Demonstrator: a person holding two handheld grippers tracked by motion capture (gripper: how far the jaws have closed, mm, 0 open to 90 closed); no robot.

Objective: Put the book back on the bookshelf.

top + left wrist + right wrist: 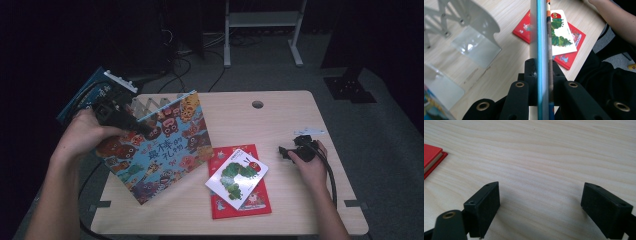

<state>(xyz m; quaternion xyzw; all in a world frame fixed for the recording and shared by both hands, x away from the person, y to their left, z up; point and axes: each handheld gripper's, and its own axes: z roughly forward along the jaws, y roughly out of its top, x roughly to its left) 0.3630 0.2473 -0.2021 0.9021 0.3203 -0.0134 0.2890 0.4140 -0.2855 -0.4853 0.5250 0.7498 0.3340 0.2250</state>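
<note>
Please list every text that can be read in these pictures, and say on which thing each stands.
"最棒的礼物": large characters on the cover of the monster picture book.
Caterpillar book: small print near its top edge, too blurred to read.
Red book: no readable text.
Blue book: white characters, too blurred to read.

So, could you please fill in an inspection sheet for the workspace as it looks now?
Surface: light wooden table, with a round hole near its far edge.
Job's things: monster picture book held tilted above the table's left part; clear book rack behind it.
Clutter: caterpillar book lying on a red book, mid-table.
Grippers: left gripper shut on the monster picture book's edge; right gripper open, low over bare wood.
Cables: black cable trailing from the right gripper; more on the floor beyond the table.
Surroundings: dark room, grey floor, white frame legs behind the table.
</note>
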